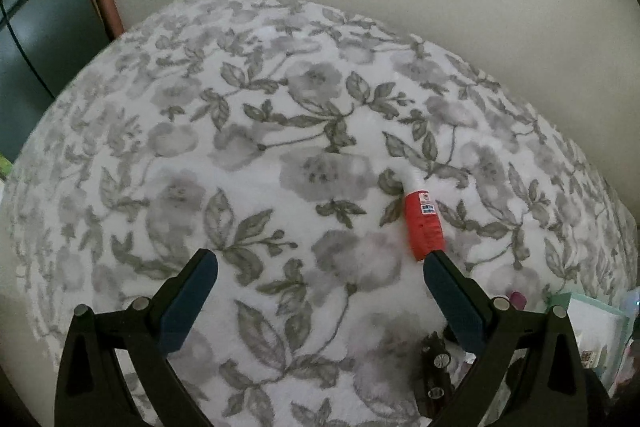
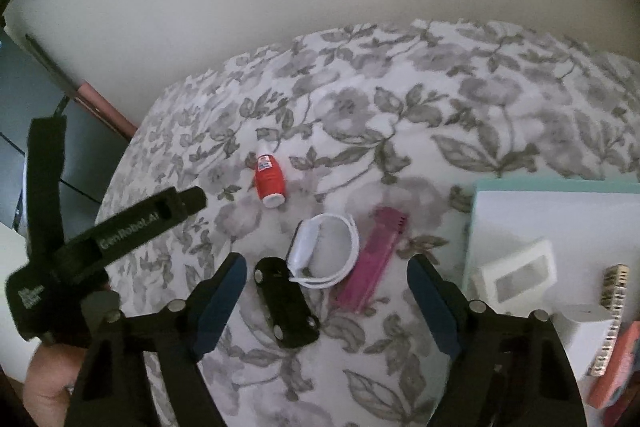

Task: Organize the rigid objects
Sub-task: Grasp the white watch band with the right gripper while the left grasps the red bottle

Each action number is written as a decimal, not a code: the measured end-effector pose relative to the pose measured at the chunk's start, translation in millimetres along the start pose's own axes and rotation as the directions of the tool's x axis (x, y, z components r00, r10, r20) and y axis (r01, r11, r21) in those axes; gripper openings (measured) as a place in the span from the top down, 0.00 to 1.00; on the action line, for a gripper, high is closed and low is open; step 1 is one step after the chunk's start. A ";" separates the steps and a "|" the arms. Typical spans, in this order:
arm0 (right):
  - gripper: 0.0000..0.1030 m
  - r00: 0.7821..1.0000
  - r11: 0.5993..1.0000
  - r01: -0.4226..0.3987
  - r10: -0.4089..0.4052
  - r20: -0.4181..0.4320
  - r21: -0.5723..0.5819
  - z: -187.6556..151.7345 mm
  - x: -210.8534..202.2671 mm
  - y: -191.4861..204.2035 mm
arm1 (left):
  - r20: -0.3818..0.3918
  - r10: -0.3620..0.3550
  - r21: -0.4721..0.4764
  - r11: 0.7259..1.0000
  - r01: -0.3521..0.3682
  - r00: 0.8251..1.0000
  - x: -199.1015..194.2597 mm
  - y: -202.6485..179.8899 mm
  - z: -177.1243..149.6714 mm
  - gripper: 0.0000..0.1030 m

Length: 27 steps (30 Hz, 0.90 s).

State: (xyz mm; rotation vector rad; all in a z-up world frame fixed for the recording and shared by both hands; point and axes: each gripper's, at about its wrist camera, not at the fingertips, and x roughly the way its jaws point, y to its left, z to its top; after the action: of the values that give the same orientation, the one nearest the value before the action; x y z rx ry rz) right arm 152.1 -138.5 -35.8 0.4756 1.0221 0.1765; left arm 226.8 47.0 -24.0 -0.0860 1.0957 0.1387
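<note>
Right wrist view shows the right gripper [image 2: 324, 285] with its jaws spread wide and nothing pressed between them, hanging over a cluster on the floral bedspread [image 2: 460, 107]. At lower centre lies a black toy car [image 2: 286, 307], just beside a white band with a dark face [image 2: 324, 253] and a pink lighter-like piece [image 2: 370, 261]. A red bottle [image 2: 269, 181] lies on its side above them, well apart. At right, a pale green tray [image 2: 560, 185] already carries a white frame [image 2: 516, 277] and other small items.

Left wrist view has the left gripper [image 1: 316, 289], jaws likewise apart and empty, with the red bottle just off the right fingertip at centre right.

Likely step: picking one piece for the tray. The toy car sits nearest the right jaws, so they should straddle its narrow sides, settling low on the soft bedspread before closing, and stay clear of the band touching its upper end. The left jaws could shift right to bracket the bottle across its body.
</note>
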 end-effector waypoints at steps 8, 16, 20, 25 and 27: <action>0.24 0.999 1.000 -0.006 0.006 -0.042 -0.001 7.7 30.3 7.8 | -0.020 -0.100 0.013 0.995 0.100 0.995 20.0 -7.0 6.7 0.01; 0.33 0.997 0.998 0.036 -0.039 -0.064 -0.051 10.2 50.9 18.1 | -0.048 -0.153 0.025 0.988 0.155 0.987 36.8 -16.7 7.9 0.01; 0.39 0.996 0.996 0.056 -0.060 -0.062 -0.066 11.9 55.4 19.6 | -0.045 -0.158 0.054 0.986 0.160 0.986 40.2 -25.0 9.4 0.01; 0.49 0.996 0.997 0.059 -0.062 -0.058 -0.057 14.0 60.0 14.4 | -0.035 -0.161 0.090 0.983 0.163 0.986 43.4 -32.8 10.0 0.01; 0.49 0.997 0.997 0.051 -0.054 -0.052 -0.057 14.7 59.7 13.1 | -0.030 -0.158 0.106 0.981 0.161 0.987 44.6 -36.5 10.2 0.03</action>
State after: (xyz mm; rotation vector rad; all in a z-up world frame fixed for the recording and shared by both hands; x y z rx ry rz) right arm 196.5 -109.9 -69.8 0.3944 1.0784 0.1713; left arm 261.5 15.4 -59.0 -0.0776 1.1109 -0.0659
